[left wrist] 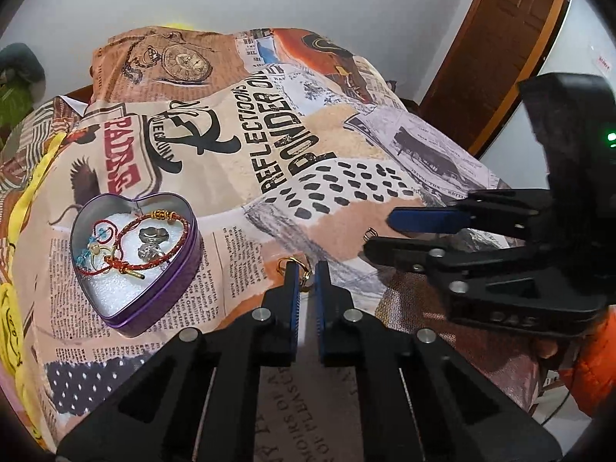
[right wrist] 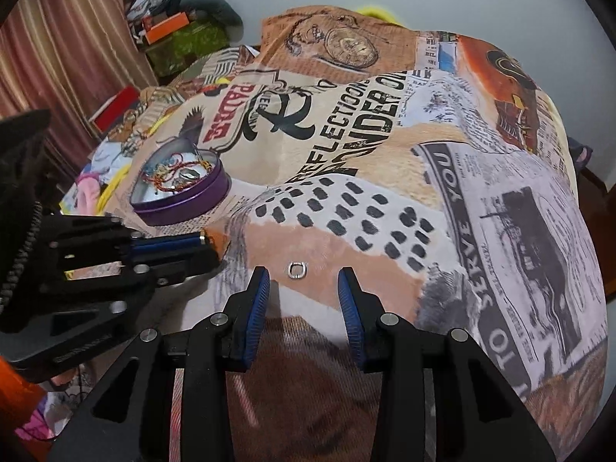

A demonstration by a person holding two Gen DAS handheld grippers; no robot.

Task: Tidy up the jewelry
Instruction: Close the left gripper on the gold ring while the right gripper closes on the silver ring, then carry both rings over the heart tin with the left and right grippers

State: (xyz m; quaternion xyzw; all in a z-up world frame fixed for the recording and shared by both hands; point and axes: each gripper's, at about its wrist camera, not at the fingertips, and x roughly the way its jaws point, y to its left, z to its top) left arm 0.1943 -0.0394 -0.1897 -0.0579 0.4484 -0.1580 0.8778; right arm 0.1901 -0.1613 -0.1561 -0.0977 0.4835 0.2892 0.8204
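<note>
A purple heart-shaped tin [left wrist: 169,288] lies open on the printed cloth, left of my left gripper. It holds a red cord bracelet [left wrist: 154,242], a silver ring [left wrist: 153,234] and other small pieces. It also shows in the right wrist view [right wrist: 192,196]. My left gripper [left wrist: 307,269] is nearly closed on a gold ring [left wrist: 304,269] that sticks up between its fingertips. My right gripper [right wrist: 303,274] is open, with a small silver ring [right wrist: 296,269] on the cloth between its fingertips. The right gripper also shows in the left wrist view [left wrist: 379,233].
A collage-print cloth [left wrist: 308,146] covers the raised surface. A pile of boxes and bags [right wrist: 173,34] stands at the back left by a curtain [right wrist: 57,57]. A wooden door [left wrist: 500,46] is at the back right.
</note>
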